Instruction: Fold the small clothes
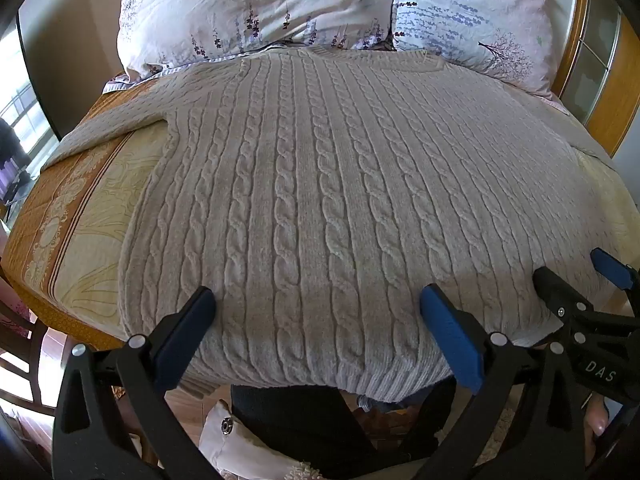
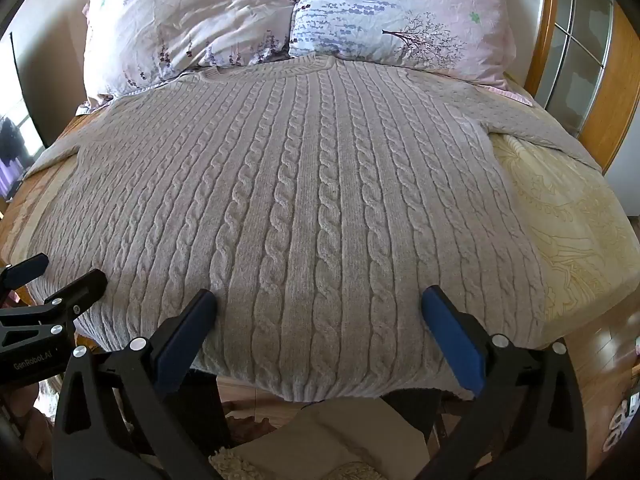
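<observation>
Lying flat on the patterned bedspread [image 2: 572, 220] below two floral pillows [image 2: 192, 20], the cable-knit sweater [image 1: 320, 200] is spreading wide; left gripper [image 1: 316, 312] and right gripper [image 2: 320, 312] are hovering at its hem, jaws spread.

The cable-knit sweater [image 1: 312, 200] covers most of the bedspread [image 1: 100, 216]; both sleeve ends run out of sight at the bed's sides. The pillows [image 2: 192, 20] are cropped by the upper edge.
</observation>
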